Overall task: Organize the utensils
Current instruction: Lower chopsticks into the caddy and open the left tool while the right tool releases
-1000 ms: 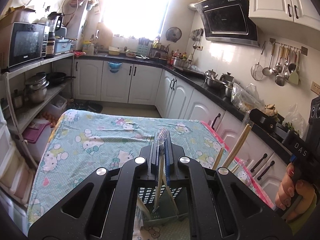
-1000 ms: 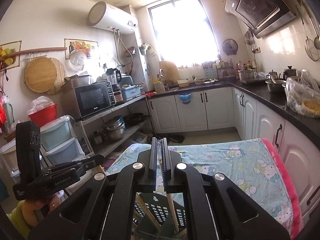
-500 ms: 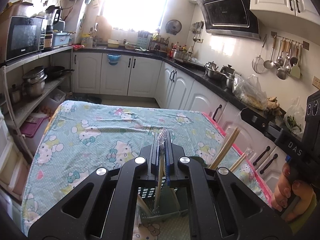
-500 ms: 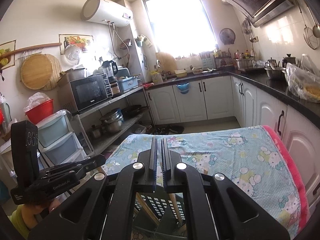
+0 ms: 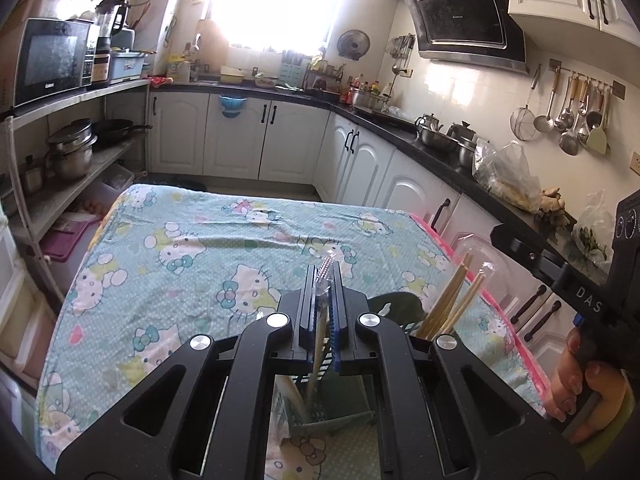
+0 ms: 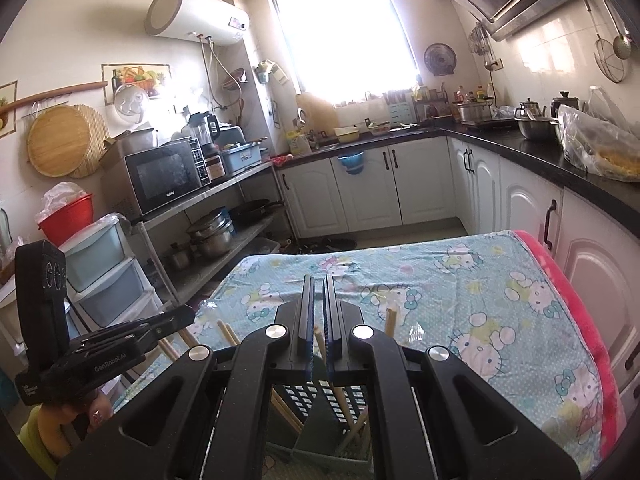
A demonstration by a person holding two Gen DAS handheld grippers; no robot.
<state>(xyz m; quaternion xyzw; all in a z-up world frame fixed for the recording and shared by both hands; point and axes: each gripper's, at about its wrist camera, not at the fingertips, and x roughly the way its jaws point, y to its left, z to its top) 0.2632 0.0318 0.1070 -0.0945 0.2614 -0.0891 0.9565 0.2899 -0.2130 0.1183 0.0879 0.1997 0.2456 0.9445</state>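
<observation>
A wrapped chopstick [image 5: 322, 322] is clenched between the closed jaws of the left gripper [image 5: 324, 280], its plastic-tipped top rising above the fingers and its lower end reaching down into the green slotted holder [image 5: 340, 416] on the table [image 5: 192, 256]. The right gripper [image 6: 318, 292] is likewise closed, pinching a chopstick [image 6: 320, 342] that slants down into the same holder [image 6: 320, 404], where more chopsticks [image 5: 448, 304] lean. A hand [image 5: 588, 384] grips the right tool's handle at the left view's edge.
</observation>
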